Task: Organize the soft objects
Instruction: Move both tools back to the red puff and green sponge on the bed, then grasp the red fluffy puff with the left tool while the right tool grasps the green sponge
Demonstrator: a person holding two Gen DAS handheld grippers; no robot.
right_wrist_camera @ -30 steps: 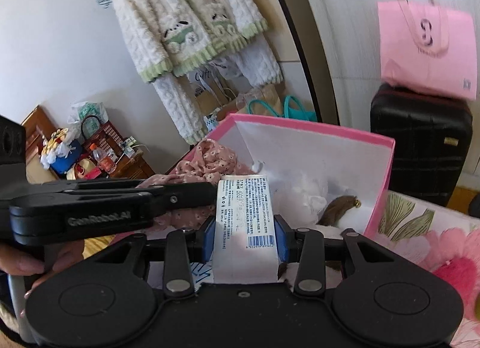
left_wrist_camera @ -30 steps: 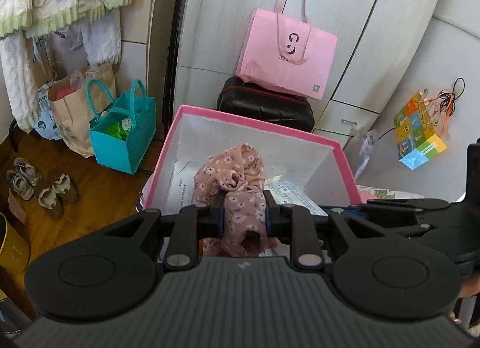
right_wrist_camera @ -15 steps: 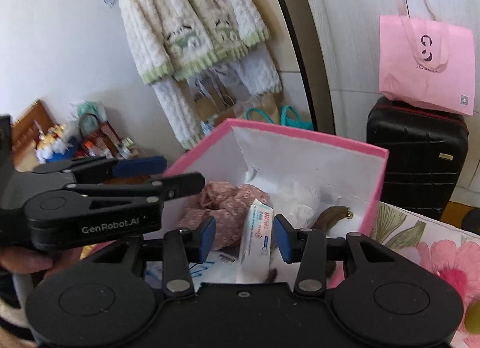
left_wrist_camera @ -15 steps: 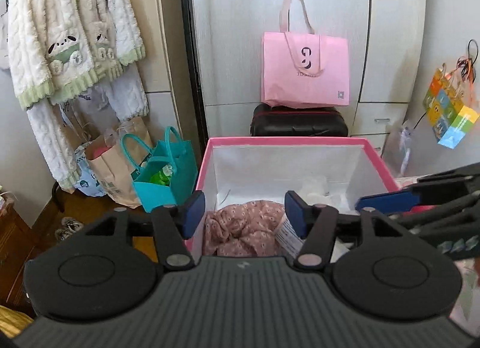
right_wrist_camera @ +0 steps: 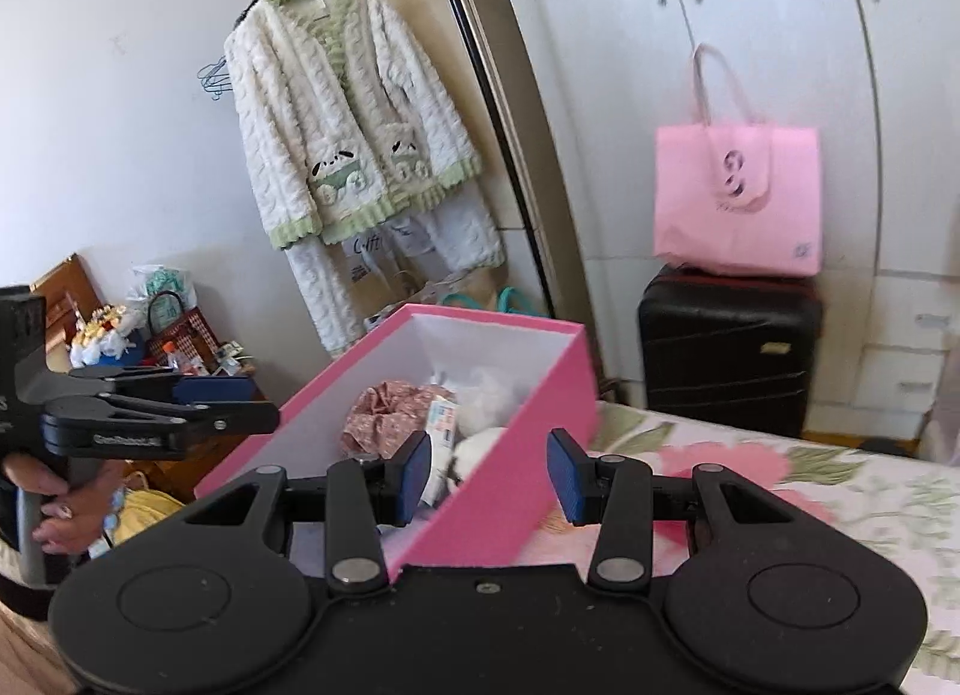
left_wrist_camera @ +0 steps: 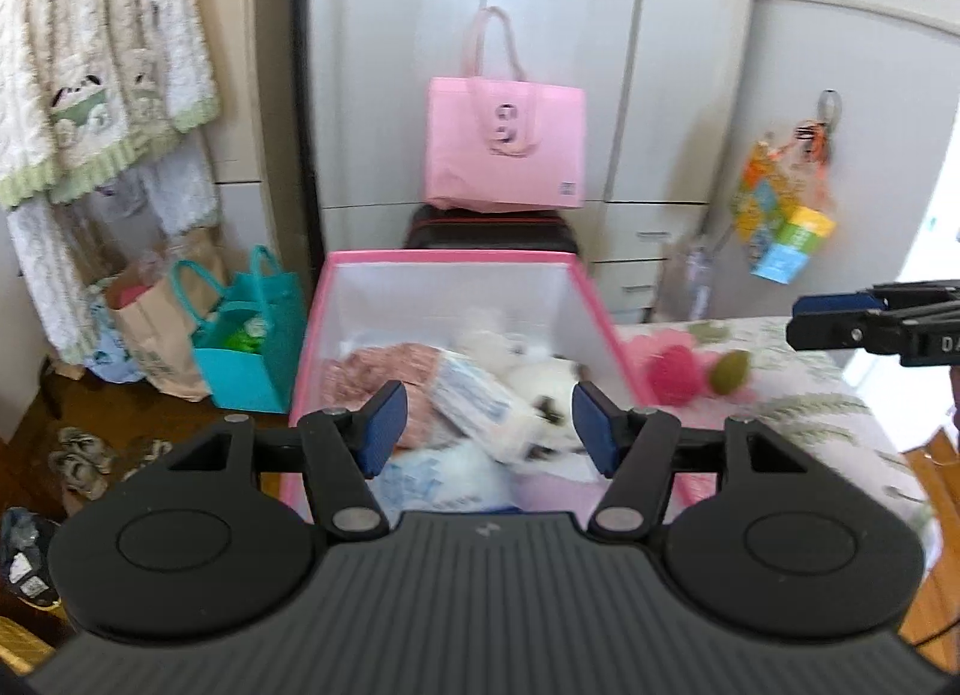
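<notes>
A pink box (left_wrist_camera: 450,258) with white inner walls stands at the bed's edge. Inside lie a pink floral cloth (left_wrist_camera: 372,371), a white printed tissue pack (left_wrist_camera: 474,395) and a white plush (left_wrist_camera: 540,389). My left gripper (left_wrist_camera: 486,425) hovers above the box's near end, its jaws opening with nothing between the pads. My right gripper (right_wrist_camera: 489,476) is open and empty, above the near pink wall of the box (right_wrist_camera: 510,485). The cloth (right_wrist_camera: 384,413) and pack (right_wrist_camera: 441,425) show inside. In the right wrist view the left gripper (right_wrist_camera: 180,407) sits at far left, held by a hand.
A floral bedspread (right_wrist_camera: 810,491) carries the box. Behind it a black suitcase (right_wrist_camera: 726,347) bears a pink tote bag (right_wrist_camera: 738,203). A teal bag (left_wrist_camera: 252,353), a paper bag (left_wrist_camera: 144,335) and shoes (left_wrist_camera: 78,449) sit on the floor at left. A fleece jacket (right_wrist_camera: 348,113) hangs on the wall.
The left gripper let go of the floral cloth and the right let go of the tissue pack; both now lie in the box. Both grippers have drawn back and risen.
</notes>
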